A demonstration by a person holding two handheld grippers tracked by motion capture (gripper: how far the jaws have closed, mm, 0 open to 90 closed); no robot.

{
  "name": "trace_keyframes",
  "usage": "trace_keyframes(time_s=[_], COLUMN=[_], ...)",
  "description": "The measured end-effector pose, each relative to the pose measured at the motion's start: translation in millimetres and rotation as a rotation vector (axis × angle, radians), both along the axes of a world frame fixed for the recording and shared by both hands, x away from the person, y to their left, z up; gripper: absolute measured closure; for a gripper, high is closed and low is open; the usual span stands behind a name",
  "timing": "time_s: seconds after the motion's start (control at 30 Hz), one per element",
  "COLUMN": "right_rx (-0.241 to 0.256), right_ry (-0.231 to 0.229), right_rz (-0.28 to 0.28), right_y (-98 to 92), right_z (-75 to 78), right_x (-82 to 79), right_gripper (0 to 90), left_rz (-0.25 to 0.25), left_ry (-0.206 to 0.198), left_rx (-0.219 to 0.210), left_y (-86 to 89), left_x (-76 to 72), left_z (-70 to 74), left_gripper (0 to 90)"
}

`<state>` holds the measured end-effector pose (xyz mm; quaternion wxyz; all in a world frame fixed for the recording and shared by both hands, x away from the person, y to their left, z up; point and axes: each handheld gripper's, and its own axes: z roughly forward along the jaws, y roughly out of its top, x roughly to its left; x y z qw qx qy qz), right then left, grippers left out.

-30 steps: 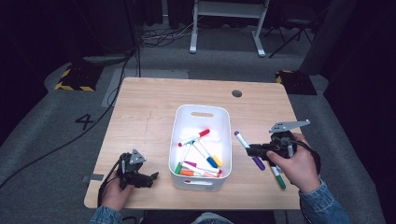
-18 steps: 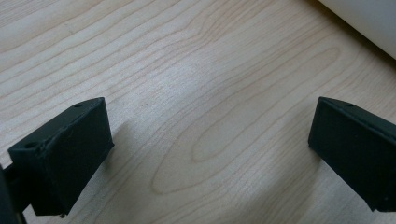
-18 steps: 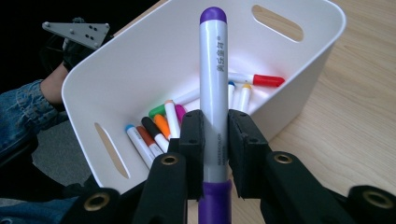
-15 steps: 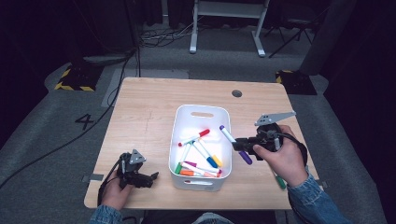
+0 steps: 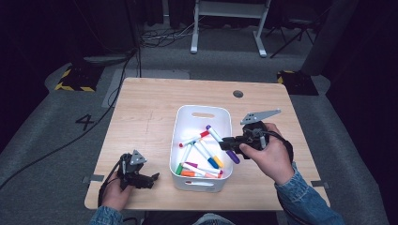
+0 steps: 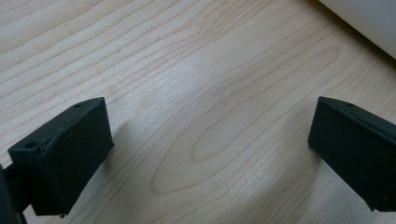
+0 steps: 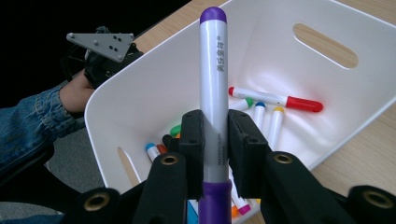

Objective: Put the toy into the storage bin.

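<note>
Dark room — grey carpet floor (image 5: 56,140), white desk frame (image 5: 225,28) behind.

A smooth, shiny plastic marker (image 7: 213,93) is squeezed by the matt black right gripper (image 7: 215,135). Pale wood grain is seen on the table (image 6: 201,93) between the left gripper's jaws.

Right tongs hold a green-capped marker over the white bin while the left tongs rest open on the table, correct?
Not quite: the marker clamped in the right tongs has a purple cap and purple end, not green, as the right gripper view shows. The rest stands: it is held over the white bin, and the left tongs sit open on the wooden table.
</note>
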<state>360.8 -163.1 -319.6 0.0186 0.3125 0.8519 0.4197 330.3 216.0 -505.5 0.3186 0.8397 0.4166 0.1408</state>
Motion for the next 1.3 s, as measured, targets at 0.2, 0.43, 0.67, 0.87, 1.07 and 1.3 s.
trace_keyframes(time_s=[0.2, 0.43, 0.67, 0.87, 1.07, 1.3], right_rx=[-0.012, -0.034, -0.088, -0.132, -0.176, -0.220], right_ry=[0.002, 0.017, 0.025, 0.037, 0.050, 0.051], right_rz=[0.029, 0.057, 0.086, 0.095, 0.111, 0.127], right_y=[12.4, 22.5, 26.5, 30.6, 36.6, 42.7], right_z=[-4.7, -12.9, -22.8, -30.9, -39.5, -47.4], right_x=[-5.5, -8.9, -11.4, -11.5, -10.9, -10.8], right_gripper=[77.2, 77.2, 77.2, 77.3, 77.3, 77.2], left_rz=[0.000, 0.000, 0.000, 0.000, 0.000, 0.000], left_ry=[0.000, -0.001, -0.001, -0.001, 0.000, 0.000], left_rx=[0.000, -0.001, -0.002, -0.001, -0.001, 0.000], left_y=[0.0, 0.0, -0.1, -0.1, 0.0, 0.0], left_x=[0.0, 0.0, 0.0, 0.0, 0.0, 0.0], left_z=[0.0, -0.1, -0.1, -0.1, -0.1, -0.1], left_gripper=[0.0, 0.0, 0.0, 0.0, 0.0, 0.0])
